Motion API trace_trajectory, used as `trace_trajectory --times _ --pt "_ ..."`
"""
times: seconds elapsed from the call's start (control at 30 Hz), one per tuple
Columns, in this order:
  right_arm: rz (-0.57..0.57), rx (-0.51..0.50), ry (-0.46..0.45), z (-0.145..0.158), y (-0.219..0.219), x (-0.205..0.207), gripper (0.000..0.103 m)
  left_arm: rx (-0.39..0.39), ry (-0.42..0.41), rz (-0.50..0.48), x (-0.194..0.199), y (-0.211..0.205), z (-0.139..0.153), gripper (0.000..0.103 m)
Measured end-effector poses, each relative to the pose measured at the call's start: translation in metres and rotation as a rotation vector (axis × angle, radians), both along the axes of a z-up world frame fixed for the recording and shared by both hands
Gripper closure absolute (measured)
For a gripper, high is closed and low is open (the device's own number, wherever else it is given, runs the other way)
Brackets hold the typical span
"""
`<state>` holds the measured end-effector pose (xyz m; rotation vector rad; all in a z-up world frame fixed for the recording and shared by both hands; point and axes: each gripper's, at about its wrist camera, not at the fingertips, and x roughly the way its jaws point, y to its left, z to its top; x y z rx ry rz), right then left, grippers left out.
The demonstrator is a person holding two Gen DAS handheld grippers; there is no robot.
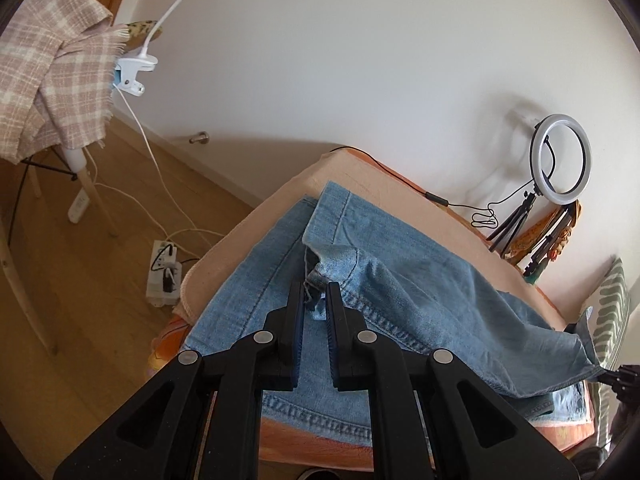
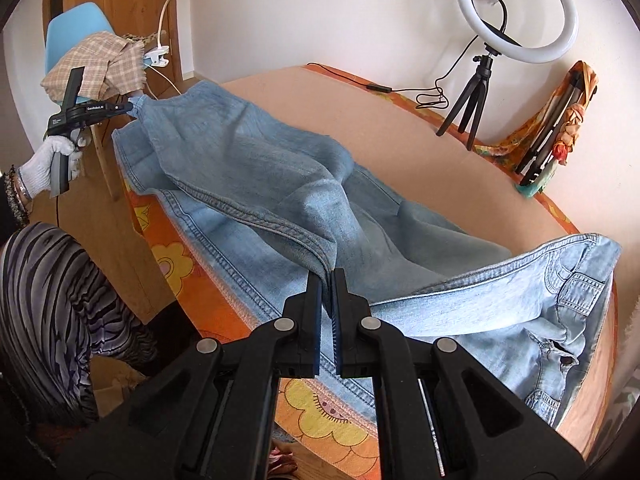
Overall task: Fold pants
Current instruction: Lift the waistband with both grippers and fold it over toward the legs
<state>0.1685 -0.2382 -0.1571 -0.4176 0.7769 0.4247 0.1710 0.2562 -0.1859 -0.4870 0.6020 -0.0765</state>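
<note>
Light blue denim pants (image 2: 260, 168) lie across a table under a peach cloth (image 2: 400, 120), waistband (image 2: 576, 288) at the right. One leg is lifted and draped over the rest. My right gripper (image 2: 328, 276) is shut on that leg's side seam near the table's front edge. At the far left, a white-gloved hand (image 2: 44, 160) holds my left gripper (image 2: 130, 107), which pinches the leg's hem corner and keeps it off the table. The left wrist view shows that frayed hem (image 1: 310, 294) between the left gripper's (image 1: 316, 292) narrow jaws, and the right gripper (image 1: 612, 376) at the right edge.
A ring light on a small tripod (image 2: 516, 12) and a folded tripod wrapped in a scarf (image 2: 552, 140) stand at the table's back edge. Left of the table are a chair with a plaid cloth (image 1: 52, 80), a clip lamp (image 1: 136, 72) and a power strip (image 1: 164, 276).
</note>
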Motion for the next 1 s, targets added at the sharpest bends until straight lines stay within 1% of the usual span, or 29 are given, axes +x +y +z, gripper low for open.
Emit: trace_trajectory --times 0.03,0.1,0.13,0.17,0.3,0.37,0.4,0.5,0.53,0.57,0.63,0.67,0.77,0.83,0.87,0.9,0.93,0.97,1.0 --pt "-0.004 0.002 0.001 0.000 0.000 0.000 0.098 -0.026 0.009 -0.001 -0.001 0.002 0.000 0.090" --pt "-0.011 0.008 -0.003 -0.001 -0.001 -0.002 0.098 -0.103 0.016 0.008 -0.008 0.007 -0.004 0.082" --pt "-0.013 0.009 -0.006 -0.001 -0.001 -0.003 0.098 -0.144 0.029 0.015 -0.008 0.008 -0.006 0.070" --pt "-0.015 0.008 -0.011 -0.002 0.000 -0.004 0.098 -0.178 0.041 0.022 -0.009 0.010 -0.008 0.060" --pt "-0.015 0.003 -0.011 -0.004 0.000 -0.006 0.098 -0.318 0.057 0.073 -0.014 0.019 -0.018 0.059" --pt "-0.017 0.009 -0.008 -0.004 -0.002 -0.006 0.098 -0.400 0.086 0.079 -0.012 0.021 -0.024 0.058" --pt "-0.018 0.012 -0.008 -0.004 -0.002 -0.006 0.098 -0.421 0.107 0.078 -0.009 0.020 -0.026 0.058" --pt "-0.015 0.014 -0.013 -0.003 -0.003 -0.006 0.098 -0.435 0.136 0.080 -0.002 0.014 -0.026 0.054" --pt "-0.014 0.015 -0.014 -0.003 -0.003 -0.006 0.098 -0.444 0.147 0.090 0.002 0.012 -0.028 0.050" --pt "-0.013 0.016 -0.014 -0.003 -0.003 -0.006 0.098 -0.454 0.170 0.102 0.006 0.012 -0.031 0.047" --pt "-0.011 0.015 -0.018 -0.003 -0.004 -0.006 0.098 -0.489 0.237 0.138 0.014 0.011 -0.041 0.047" --pt "-0.010 0.014 -0.019 -0.003 -0.004 -0.006 0.098 -0.505 0.217 0.154 0.013 0.012 -0.042 0.044" --pt "-0.006 0.013 -0.022 -0.003 -0.005 -0.006 0.098 -0.512 0.223 0.178 0.018 0.013 -0.041 0.044" --pt "-0.004 0.013 -0.023 -0.002 -0.006 -0.006 0.098 -0.506 0.221 0.191 0.020 0.014 -0.041 0.047" --pt "-0.005 0.014 -0.023 -0.002 -0.007 -0.005 0.098 -0.495 0.217 0.199 0.021 0.014 -0.040 0.053" --pt "-0.006 0.015 -0.023 -0.003 -0.007 -0.005 0.098 -0.476 0.215 0.202 0.021 0.013 -0.040 0.074" --pt "-0.005 0.016 -0.024 -0.003 -0.007 -0.005 0.098 -0.463 0.213 0.205 0.023 0.012 -0.041 0.085" --pt "-0.003 0.014 -0.026 -0.003 -0.007 -0.005 0.098 -0.464 0.205 0.208 0.022 0.012 -0.042 0.094" --pt "-0.001 0.011 -0.028 -0.003 -0.007 -0.005 0.098 -0.463 0.193 0.210 0.022 0.013 -0.043 0.094"
